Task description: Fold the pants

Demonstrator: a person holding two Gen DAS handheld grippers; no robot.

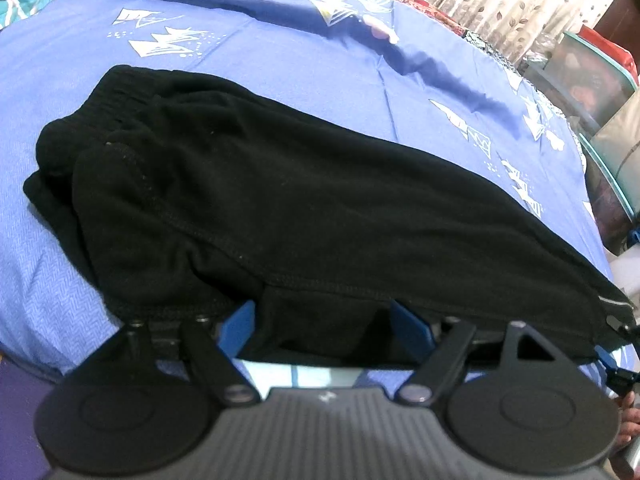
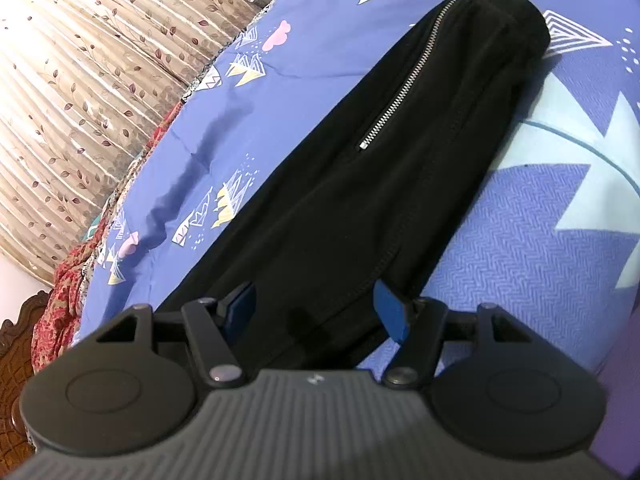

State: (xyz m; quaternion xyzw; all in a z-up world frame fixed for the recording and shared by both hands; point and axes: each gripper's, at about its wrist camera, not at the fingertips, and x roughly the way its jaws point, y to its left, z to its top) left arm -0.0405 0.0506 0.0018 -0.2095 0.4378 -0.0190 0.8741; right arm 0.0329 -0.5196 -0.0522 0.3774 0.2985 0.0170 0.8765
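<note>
Black pants (image 1: 256,200) lie folded lengthwise on a blue patterned bedsheet (image 1: 248,48), waistband at the far left in the left wrist view. In the right wrist view the pants (image 2: 344,200) stretch away, with a silver zipper (image 2: 404,80) on top. My left gripper (image 1: 326,320) has its blue fingers (image 1: 240,322) spread wide, with the near edge of the pants lying between them. My right gripper (image 2: 316,304) also has its blue fingers (image 2: 390,312) wide apart, straddling the near end of the pants. Neither pinches the cloth.
The bedsheet (image 2: 560,220) covers the bed. A leaf-patterned curtain (image 2: 80,80) hangs behind it. A red patterned cloth (image 2: 60,280) and carved wooden bed frame (image 2: 16,344) sit at the left edge. Boxes and bags (image 1: 592,76) stand beyond the bed's right side.
</note>
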